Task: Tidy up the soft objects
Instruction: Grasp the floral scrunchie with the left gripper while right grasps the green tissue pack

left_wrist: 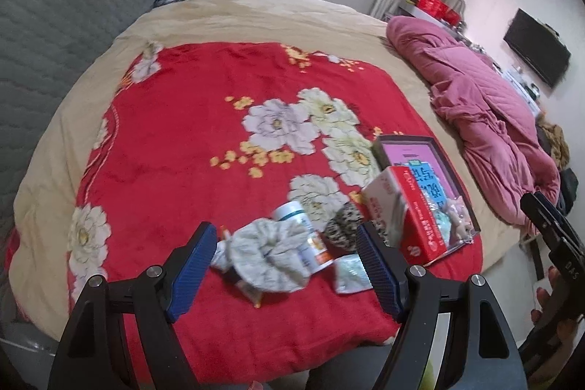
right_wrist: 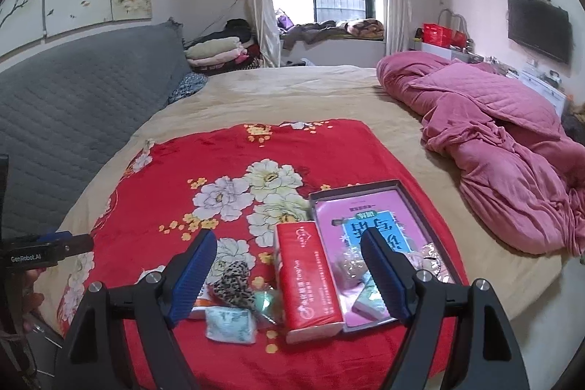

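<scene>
On the red floral blanket [right_wrist: 153, 178], spread over the tan bed cover, a small heap lies near the blanket's near edge. Counted: one white ruffled scrunchie [left_wrist: 267, 254], one leopard-print scrunchie [right_wrist: 234, 284], one red tissue pack [right_wrist: 310, 280], one white bottle [left_wrist: 296, 218] with a teal band and an orange patch, one pale green sachet [right_wrist: 230, 324], and one shallow dark-rimmed tray [right_wrist: 409, 200] with a pink printed liner.

The tray sits toward the blanket's right edge. In it lie a clear crinkled bag of small soft pieces [left_wrist: 457, 214] and a blue card with large characters; I cannot read them. The red pack lies just beside the tray's left wall, its white lettering too small to make out. The bottle's label is blurred.

The left gripper [left_wrist: 285, 265] hangs over the heap with its two blue-padded fingers spread wide; the white scrunchie lies between them on the blanket, touched by neither pad. The right gripper [right_wrist: 289, 273] is likewise spread apart, holding nothing, with the red pack and the tray's near end below it.

Readable writing: "GenRobot.AI" on the left gripper's body at the left edge of the right wrist view, and "DAS" on the right gripper's body in the left wrist view.

One rumpled pink quilt [right_wrist: 493, 141] lies along the bed's right side, well apart from the blanket.
</scene>
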The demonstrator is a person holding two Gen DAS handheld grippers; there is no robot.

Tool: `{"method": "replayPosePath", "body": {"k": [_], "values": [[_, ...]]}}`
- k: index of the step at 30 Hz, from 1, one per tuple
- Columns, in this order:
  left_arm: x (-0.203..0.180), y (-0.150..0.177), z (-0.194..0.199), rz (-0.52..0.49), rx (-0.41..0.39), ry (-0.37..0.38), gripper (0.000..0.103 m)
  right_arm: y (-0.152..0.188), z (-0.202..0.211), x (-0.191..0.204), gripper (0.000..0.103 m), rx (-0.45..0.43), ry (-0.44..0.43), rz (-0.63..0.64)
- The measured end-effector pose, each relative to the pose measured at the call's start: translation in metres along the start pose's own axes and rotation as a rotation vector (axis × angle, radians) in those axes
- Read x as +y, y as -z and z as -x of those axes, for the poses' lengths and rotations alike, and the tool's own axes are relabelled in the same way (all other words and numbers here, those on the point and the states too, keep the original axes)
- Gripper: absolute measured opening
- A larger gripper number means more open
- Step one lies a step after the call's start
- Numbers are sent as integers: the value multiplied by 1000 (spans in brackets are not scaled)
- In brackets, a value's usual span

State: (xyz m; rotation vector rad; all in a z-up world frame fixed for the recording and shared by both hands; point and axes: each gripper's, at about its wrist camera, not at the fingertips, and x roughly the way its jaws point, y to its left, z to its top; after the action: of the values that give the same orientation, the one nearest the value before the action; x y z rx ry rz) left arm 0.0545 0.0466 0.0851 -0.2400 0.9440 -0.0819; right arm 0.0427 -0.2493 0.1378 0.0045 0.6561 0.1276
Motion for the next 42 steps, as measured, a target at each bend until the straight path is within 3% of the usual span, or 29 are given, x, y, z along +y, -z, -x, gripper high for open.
{"method": "replayPosePath", "body": {"k": [13, 27, 42], "values": [[28, 29, -16, 23, 46, -14, 79, 21, -14, 34, 81, 47, -72, 79], [9, 66, -72, 3, 171, 15, 79, 81, -63, 58, 81, 218, -116, 75], [-5, 58, -125, -3, 220, -14, 79, 115, -99, 55, 81, 332, -111, 71]]}}
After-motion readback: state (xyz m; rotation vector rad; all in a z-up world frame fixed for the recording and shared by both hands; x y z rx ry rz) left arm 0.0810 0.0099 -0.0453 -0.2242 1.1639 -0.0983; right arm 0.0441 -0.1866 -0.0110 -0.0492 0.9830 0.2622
